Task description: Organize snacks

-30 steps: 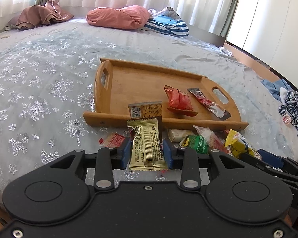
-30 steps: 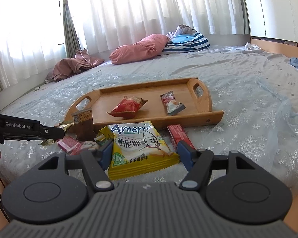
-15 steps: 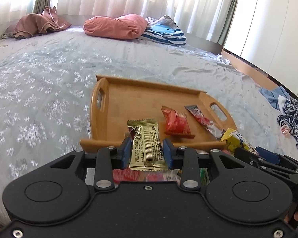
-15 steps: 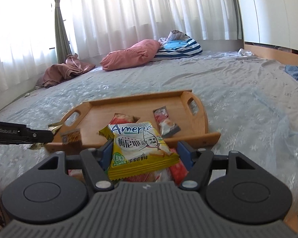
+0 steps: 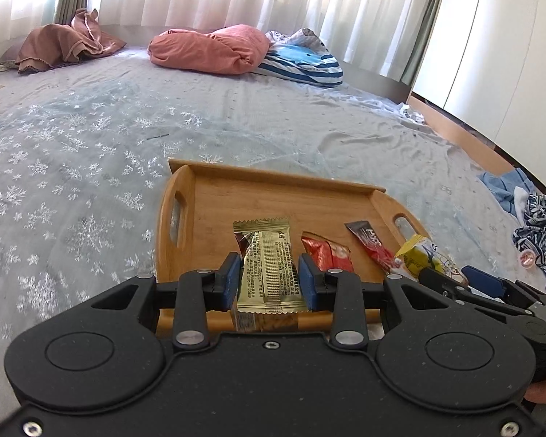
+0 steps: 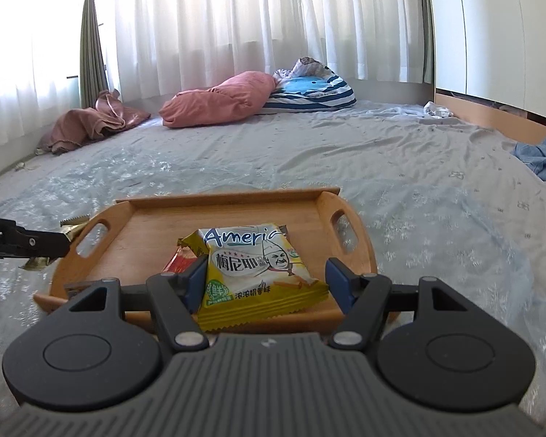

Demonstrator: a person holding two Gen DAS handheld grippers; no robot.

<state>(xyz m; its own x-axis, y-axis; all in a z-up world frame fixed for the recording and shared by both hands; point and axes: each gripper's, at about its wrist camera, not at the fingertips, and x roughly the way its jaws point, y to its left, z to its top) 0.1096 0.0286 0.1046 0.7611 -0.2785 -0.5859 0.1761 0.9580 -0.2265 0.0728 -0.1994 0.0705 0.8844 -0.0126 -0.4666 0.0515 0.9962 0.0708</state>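
Bed: we see a wide bed (image 5: 91,153) under a pale grey-blue sheet with a shiny snowflake print, wrinkled toward its right edge.
Pillows: a soft pink pillow (image 5: 211,49) and a blue-and-white striped one (image 5: 302,65) lie at the bed's far edge; a crumpled brown cloth (image 5: 62,43) sits in the far left corner.
Tray: a flat rectangular bamboo tray (image 5: 273,200) with low walls and rounded cut-out handles rests near the bed's near edge, its long axis running left to right.
Yellow packet: a puffy, glossy yellow snack bag (image 6: 258,273) with serrated ends hangs over the tray, its printed face up and its top pointing away from us.
Gold packet: a narrow, crinkled gold foil wrapper (image 5: 267,266) hangs over the tray's left half, its long axis pointing away from us.
On the tray: a red foil pack (image 5: 327,255) and a slim dark-red sachet (image 5: 371,245) lie on the wood, the sachet slanting toward the right handle.
Left hand-held gripper (image 5: 269,278): nearly pressed together, we see its blue pads pinching the gold packet's sides.
Right hand-held gripper (image 6: 265,278): about half spread, clamping the yellow packet across its width.
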